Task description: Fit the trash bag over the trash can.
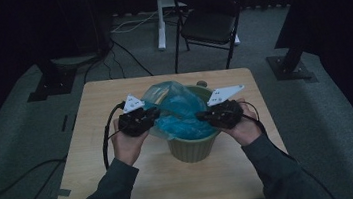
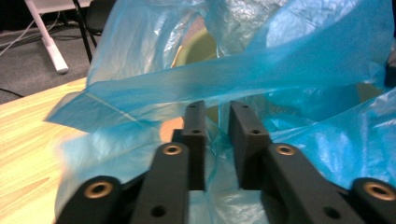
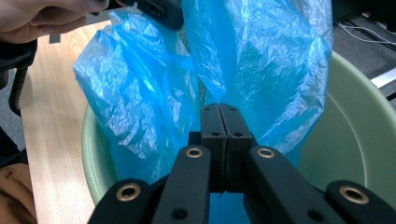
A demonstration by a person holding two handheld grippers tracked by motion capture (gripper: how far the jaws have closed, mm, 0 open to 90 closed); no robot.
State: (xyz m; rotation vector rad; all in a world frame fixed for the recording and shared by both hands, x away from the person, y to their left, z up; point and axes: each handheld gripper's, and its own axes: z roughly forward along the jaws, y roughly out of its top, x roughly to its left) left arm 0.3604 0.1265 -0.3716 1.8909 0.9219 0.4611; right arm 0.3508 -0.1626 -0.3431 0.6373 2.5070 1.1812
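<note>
Blue plastic bag is sitting in the green bin on the wooden surface, hiding the bin's bottom. Right tool is pinching the film, jaws pressed together. Left tool is standing narrowly parted, film crumpled between its pads; contact is unclear.

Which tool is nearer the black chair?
Right. The right tool sits at the green bin rim, more directly below the black chair; the left tool is farther off to the left.
</note>
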